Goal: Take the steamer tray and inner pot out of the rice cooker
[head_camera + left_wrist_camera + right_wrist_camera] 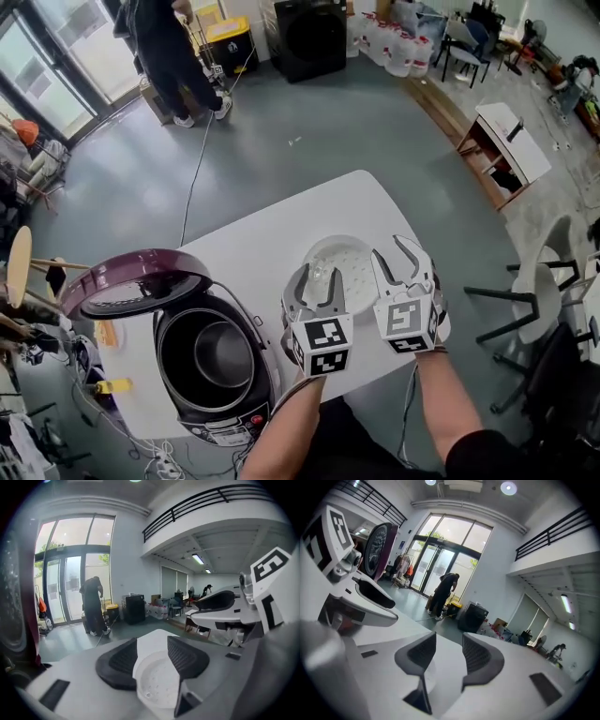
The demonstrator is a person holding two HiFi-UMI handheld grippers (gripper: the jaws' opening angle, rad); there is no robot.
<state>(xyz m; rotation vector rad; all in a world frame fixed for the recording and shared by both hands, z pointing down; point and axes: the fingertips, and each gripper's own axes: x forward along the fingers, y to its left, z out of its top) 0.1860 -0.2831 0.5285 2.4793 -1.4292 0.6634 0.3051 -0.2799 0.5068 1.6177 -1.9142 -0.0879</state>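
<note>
Table (281, 220) underneath, both hand-held grippers (318, 281) (397, 259) hover, jaws parted, above steamer tray (352, 270)

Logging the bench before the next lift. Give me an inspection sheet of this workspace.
surface: white table, carrying the cooker and the tray.
job's things: rice cooker with its purple lid up; inner pot inside it; steamer tray out, lying on the table.
clutter: small yellow bits beside the cooker, unclear what.
grippers: left gripper and right gripper above the tray, jaws apart, nothing held.
cables: floor cable running away from the table; a tangle below the cooker.
surroundings: person near glass doors; chairs at right; black cabinet.
</note>
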